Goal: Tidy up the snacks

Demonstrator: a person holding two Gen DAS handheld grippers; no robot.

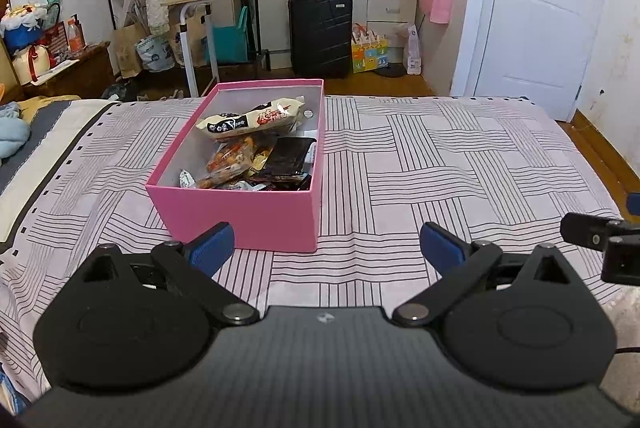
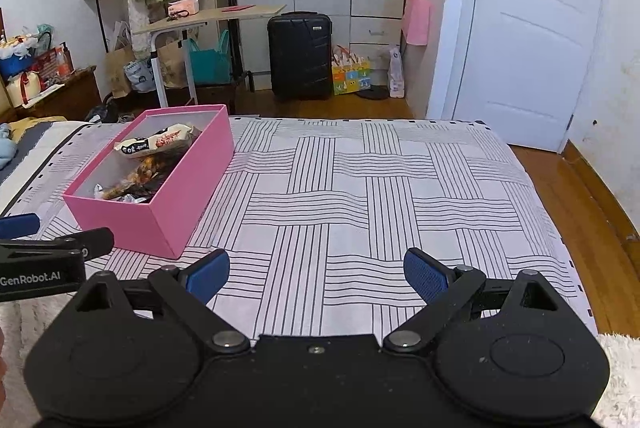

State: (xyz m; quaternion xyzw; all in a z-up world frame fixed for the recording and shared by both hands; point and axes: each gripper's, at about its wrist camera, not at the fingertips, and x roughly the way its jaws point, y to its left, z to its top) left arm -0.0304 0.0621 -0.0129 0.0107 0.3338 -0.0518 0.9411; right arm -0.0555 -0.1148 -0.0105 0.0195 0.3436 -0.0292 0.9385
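The left tool [image 1: 326,248] sits at the bottom of the left wrist view with its blue-padded fingers [image 1: 210,248] spread wide apart and nothing between them. Just beyond the fingertips, in the middle of the frame, a pink box [image 1: 248,216] stands on the bed [image 1: 460,164], whose cover has a woven pattern of black lines. From this view the inside of the box is plain: a long white and black snack packet [image 1: 252,118] lies across the far end, an orange packet [image 1: 232,160] sits under it toward the left, a dark packet [image 1: 290,156] lies along the right wall, and small wrapped pieces [image 1: 186,180] crowd the near end. The right tool shows only as a black edge at the far right of this frame.

In the right wrist view the right tool [image 2: 316,274] is likewise wide apart and empty, hovering over bare bedcover. Here the box [image 2: 160,212] stands in the left middle of the frame, seen from its corner, so its near wall hides most of the contents. Only this view shows the side of the left tool at the lower left, with white lettering on its body, and the open stretch of bed to the right of the box. A black suitcase [image 2: 300,56] and a white door [image 2: 528,48] stand behind the bed in both views.
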